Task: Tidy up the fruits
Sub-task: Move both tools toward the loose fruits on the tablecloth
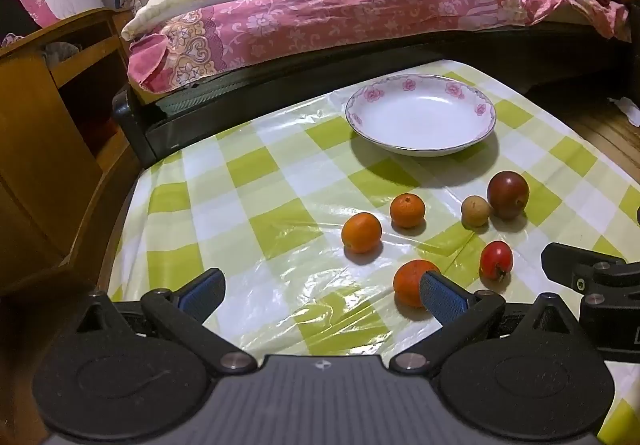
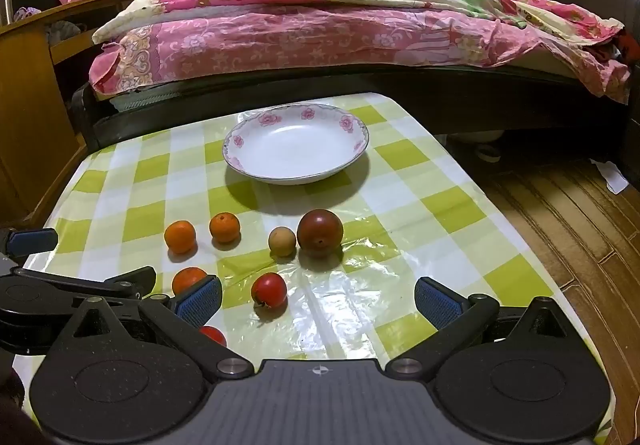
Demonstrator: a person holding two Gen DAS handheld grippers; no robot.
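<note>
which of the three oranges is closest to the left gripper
The orange right behind the left gripper's right fingertip, partly hidden by it. The other two oranges sit farther back toward the plate.

We record one table (image 2: 460,205), covered by a glossy plastic cloth (image 2: 120,173) in green, pale yellow and white checks. Directly on it we list:
- a white plate (image 2: 296,145) with pink flowers on its rim, near the far edge
- a dark red apple (image 2: 320,233) at mid-table, with a small tan fruit (image 2: 282,241) just beside it
- two oranges (image 2: 180,237) (image 2: 225,227) towards the left edge, slightly apart
- a third orange (image 2: 188,279) nearer the near edge
- a red tomato (image 2: 269,290) close to it
- another small red fruit (image 2: 213,335), partly hidden, nearest the near edge
</note>
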